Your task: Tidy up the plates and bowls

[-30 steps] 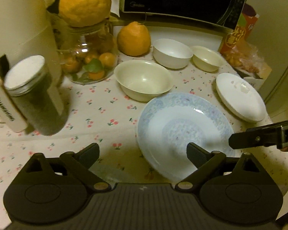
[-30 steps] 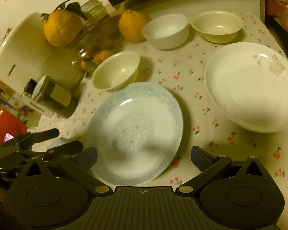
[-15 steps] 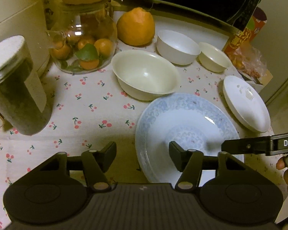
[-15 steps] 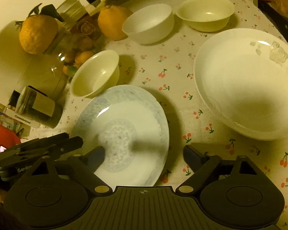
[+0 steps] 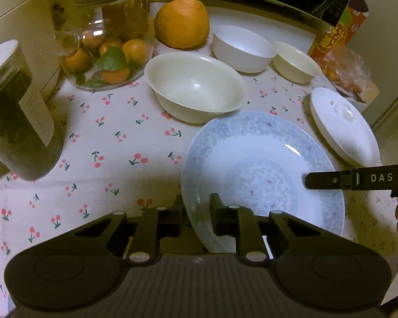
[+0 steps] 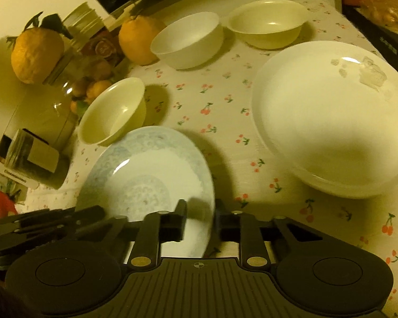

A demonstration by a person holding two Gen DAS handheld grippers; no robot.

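1. The left hand-held gripper [image 5: 197, 217] has just been closing and now pinches the near left rim of the blue-patterned plate [image 5: 262, 175], one pad inside the rim and one outside; the right hand-held gripper [image 6: 200, 221] has likewise just been closing and clamps the same plate's opposite edge, its jaws narrow on the rim.
2. The plate lies on the cherry-print cloth of the counter [image 5: 106, 143], near its front; its far rim sits just beside the large cream bowl [image 5: 196, 84]; in the right wrist view its right edge looks slightly raised, though I cannot tell whether it has left the cloth.
3. Handling, as a judgement: the plate looks like glazed ceramic or glass, stiff, smooth, slippery and breakable; the thin rim is the only hold, so two opposed grips suit it, kept level so it does not slide out.
4. Further out stand a white bowl [image 5: 242, 47] and a small cream bowl [image 5: 295, 62]; a white plate [image 5: 343, 129], to the right and apart from the patterned one, is a likely stacking place.
5. Writing: "DAS" shows on the right hand-held gripper's finger in the left wrist view; the dark jar [image 5: 16, 122] bears a label too small to read; the snack bag [image 5: 334, 34] print is not legible.
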